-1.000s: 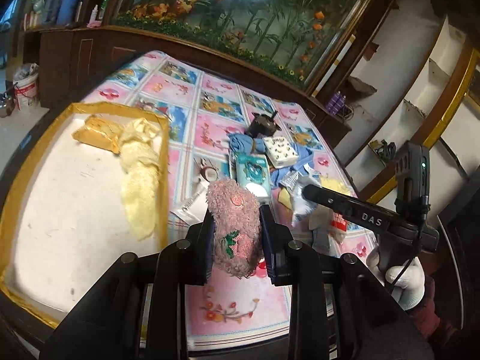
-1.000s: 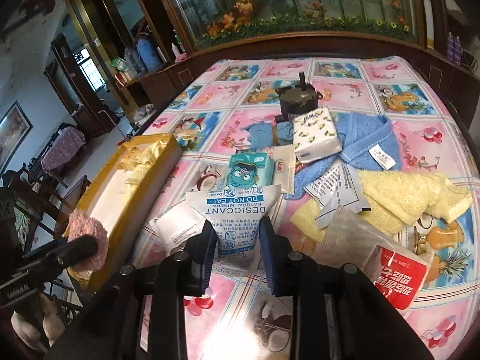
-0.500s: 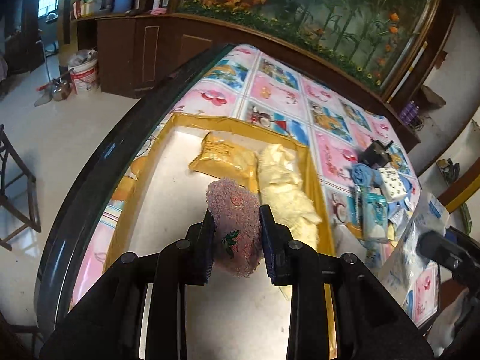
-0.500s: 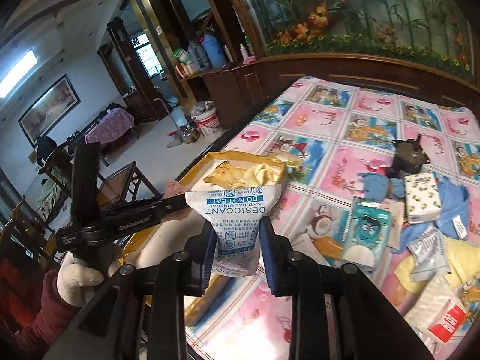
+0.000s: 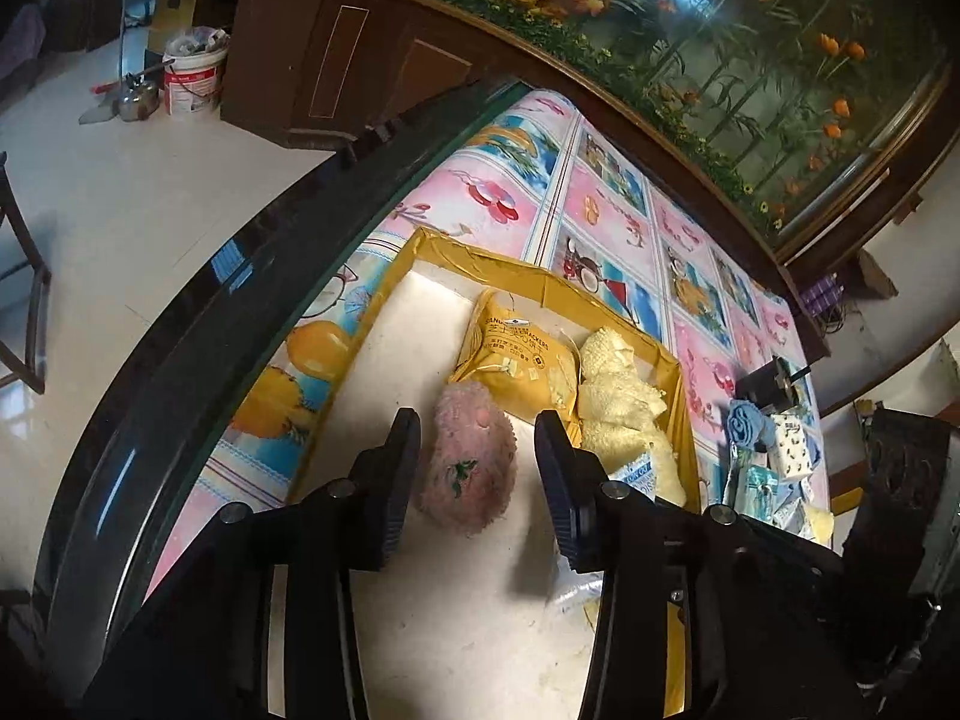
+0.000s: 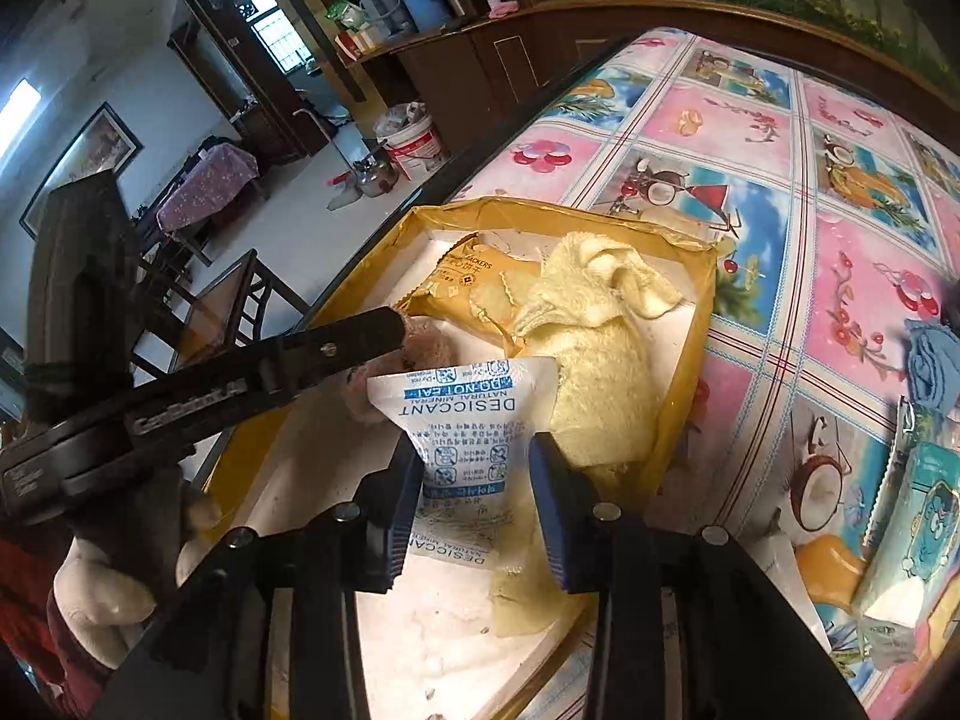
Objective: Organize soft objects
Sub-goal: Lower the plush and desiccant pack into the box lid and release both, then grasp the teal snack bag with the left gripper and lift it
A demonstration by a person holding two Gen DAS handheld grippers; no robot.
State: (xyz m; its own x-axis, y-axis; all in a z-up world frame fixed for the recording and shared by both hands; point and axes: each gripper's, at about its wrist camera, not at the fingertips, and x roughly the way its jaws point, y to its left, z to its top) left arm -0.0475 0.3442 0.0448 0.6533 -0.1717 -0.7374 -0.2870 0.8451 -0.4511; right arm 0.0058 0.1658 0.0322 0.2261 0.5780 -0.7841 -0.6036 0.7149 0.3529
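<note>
From the left wrist, the left hand-held gripper (image 5: 477, 468) tilts down over the yellow tray (image 5: 684, 414), jaws opening around the pink plush (image 5: 471, 462), pads clear of it.

From the right wrist, the right hand-held gripper (image 6: 474, 495) slants down too, jaws opening, the desiccant packet (image 6: 462, 414) loose between them above the tray (image 6: 699, 324).

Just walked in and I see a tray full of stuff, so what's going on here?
A person with a gripper in each hand is sorting soft things into the yellow-rimmed tray. The left gripper is opening around a pink fuzzy item lying in the tray; the right gripper is opening around a desiccant packet above it. A yellow snack bag and a yellow towel already lie inside. More items wait on the table.
</note>
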